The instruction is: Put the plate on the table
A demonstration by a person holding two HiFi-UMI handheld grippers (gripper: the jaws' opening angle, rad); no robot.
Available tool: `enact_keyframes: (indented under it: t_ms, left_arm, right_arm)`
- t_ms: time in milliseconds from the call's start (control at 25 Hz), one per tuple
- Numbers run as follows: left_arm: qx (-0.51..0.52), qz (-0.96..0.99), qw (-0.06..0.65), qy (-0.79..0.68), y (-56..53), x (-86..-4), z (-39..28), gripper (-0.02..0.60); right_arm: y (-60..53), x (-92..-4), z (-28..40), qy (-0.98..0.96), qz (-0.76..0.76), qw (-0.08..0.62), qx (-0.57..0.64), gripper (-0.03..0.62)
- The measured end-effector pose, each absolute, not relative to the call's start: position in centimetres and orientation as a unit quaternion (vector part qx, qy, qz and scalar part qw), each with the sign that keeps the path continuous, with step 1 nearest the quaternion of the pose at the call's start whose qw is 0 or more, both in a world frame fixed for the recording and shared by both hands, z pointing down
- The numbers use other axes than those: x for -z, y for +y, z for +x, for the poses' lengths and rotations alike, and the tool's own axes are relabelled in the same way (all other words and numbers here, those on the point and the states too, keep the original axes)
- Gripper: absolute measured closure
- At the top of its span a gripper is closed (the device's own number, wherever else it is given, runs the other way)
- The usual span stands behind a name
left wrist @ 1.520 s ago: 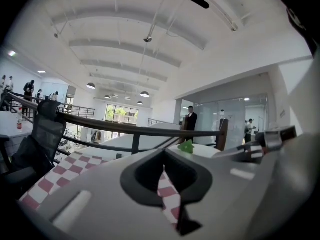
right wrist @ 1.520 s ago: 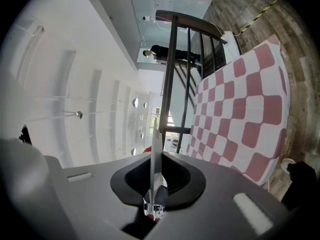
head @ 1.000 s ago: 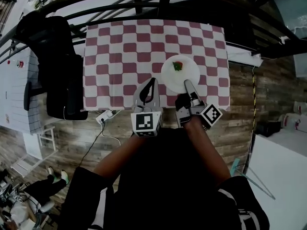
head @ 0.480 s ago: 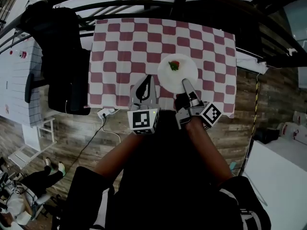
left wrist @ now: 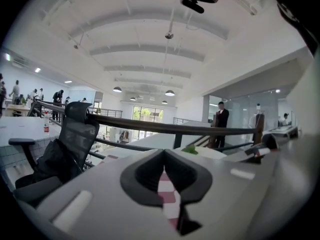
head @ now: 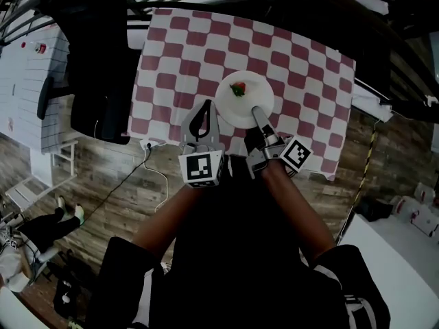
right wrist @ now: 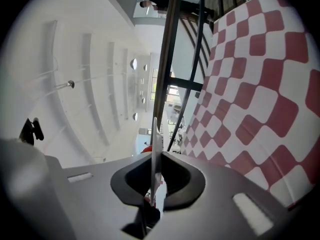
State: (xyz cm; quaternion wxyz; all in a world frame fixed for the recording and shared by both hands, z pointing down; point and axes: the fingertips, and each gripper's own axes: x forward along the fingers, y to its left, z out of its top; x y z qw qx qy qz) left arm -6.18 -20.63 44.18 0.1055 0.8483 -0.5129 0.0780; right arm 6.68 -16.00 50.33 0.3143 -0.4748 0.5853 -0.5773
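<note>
So the head view has swung round. The table (head: 171,81) used to sit square in frame, now it runs on a slant with its right end lower. The chair (head: 96,67) with the black jacket has slid up into the top left corner. The plate (head: 236,110) in the right claw (head: 255,112) has drifted left over the checked cloth, closer to the middle of the table's width. The left claw (head: 206,108) went left along with it.
</note>
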Motion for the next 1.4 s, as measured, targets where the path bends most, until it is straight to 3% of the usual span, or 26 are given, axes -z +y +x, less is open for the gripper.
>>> enact_keyframes:
  t_ms: [1000, 1400]
  left_arm:
    - [-0.087, 0.805, 0.105, -0.577, -23.4, -44.9, -9.1, 0.572]
    - [-0.092, 0.798, 0.108, -0.586, -23.8, -46.0, -9.9, 0.572]
  right_arm:
    - [-25.0, -59.7, 3.7, 0.638, -0.418, 0.207, 0.613, 0.574]
    - [-26.4, -64.0, 3.4, 0.638, -0.392, 0.236, 0.619, 0.576]
